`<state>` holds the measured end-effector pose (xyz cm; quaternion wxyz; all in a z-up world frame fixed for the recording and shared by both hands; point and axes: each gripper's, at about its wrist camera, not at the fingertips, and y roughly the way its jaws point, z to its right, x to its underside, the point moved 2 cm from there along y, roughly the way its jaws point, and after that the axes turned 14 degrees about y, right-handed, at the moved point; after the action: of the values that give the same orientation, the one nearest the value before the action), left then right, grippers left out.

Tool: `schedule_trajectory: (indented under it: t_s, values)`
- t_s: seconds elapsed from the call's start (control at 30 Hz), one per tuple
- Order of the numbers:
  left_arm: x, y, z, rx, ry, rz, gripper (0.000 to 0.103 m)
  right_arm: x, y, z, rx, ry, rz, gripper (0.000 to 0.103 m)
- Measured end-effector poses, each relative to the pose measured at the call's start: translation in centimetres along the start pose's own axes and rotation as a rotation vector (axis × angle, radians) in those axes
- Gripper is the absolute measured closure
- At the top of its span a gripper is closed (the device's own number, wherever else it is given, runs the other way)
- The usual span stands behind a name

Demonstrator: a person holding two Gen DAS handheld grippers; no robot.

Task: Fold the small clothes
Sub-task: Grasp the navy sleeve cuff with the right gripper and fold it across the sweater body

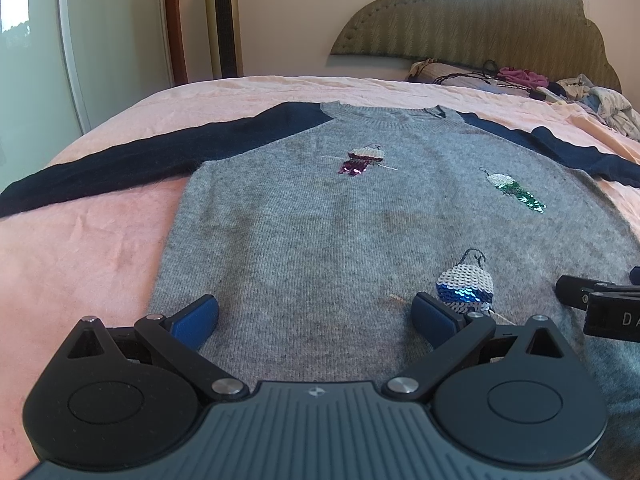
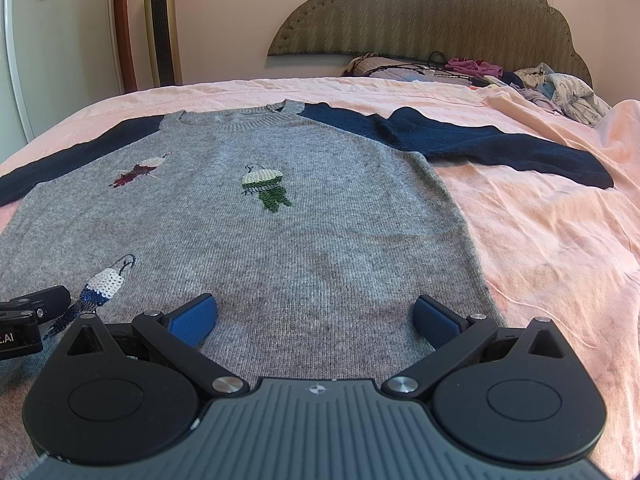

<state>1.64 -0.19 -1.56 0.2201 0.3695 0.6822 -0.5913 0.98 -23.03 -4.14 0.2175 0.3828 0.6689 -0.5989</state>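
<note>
A small grey knit sweater point(image 1: 320, 216) with navy sleeves and three sequin birds lies flat, front up, on the pink bedsheet point(image 1: 80, 260); it also shows in the right wrist view point(image 2: 304, 208). Both sleeves are spread out sideways. My left gripper point(image 1: 316, 312) is open, empty, low over the sweater's hem on its left side. My right gripper point(image 2: 316, 314) is open, empty, low over the hem on its right side. Each gripper's edge shows in the other's view: the right one point(image 1: 600, 304), the left one point(image 2: 28, 316).
A pile of loose clothes and cables point(image 2: 520, 76) lies by the green headboard point(image 2: 420, 12) at the far right. A gold tower fan point(image 2: 162, 20) and a white door stand beyond the bed's far left. The pink sheet point(image 2: 552, 248) rumples to the right.
</note>
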Motion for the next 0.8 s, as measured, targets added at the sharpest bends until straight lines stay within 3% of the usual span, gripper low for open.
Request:
schedule_trajectory:
  t_s: [0.07,0.17,0.23,0.3,0.43,0.53,0.67,0.8]
  values:
    - [0.0,-0.1,-0.1,0.006,-0.006,0.000,0.000,-0.2,-0.3,0.1,-0.020,-0.010,-0.019,0.000]
    - [0.0,-0.1,-0.1,0.005,-0.006,0.001,0.000,-2.9,-1.2,1.9,-0.171,0.026,-0.087,0.000]
    - [0.0,-0.1,-0.2,0.007,-0.010,0.002,0.000,-5.8,-2.6,5.1,-0.285,0.116,-0.015,0.000]
    - [0.0,-0.1,-0.1,0.007,-0.009,0.002,0.000,-9.1,-2.7,9.4,-0.329,0.223,0.036,0.000]
    - [0.0,-0.1,-0.2,0.010,-0.013,0.004,0.000,-15.5,0.5,21.7,-0.261,0.599,0.078,0.000]
    - [-0.1,-0.1,-0.2,0.010,-0.014,0.004,0.000,-17.3,3.5,29.8,-0.192,0.853,0.102,0.010]
    - [-0.1,-0.1,-0.2,0.011,-0.016,0.005,0.000,-17.2,7.3,34.8,-0.104,0.973,0.072,0.027]
    - [-0.1,-0.1,-0.2,0.012,-0.017,0.005,0.000,-17.2,10.2,36.0,-0.130,1.017,0.110,0.038]
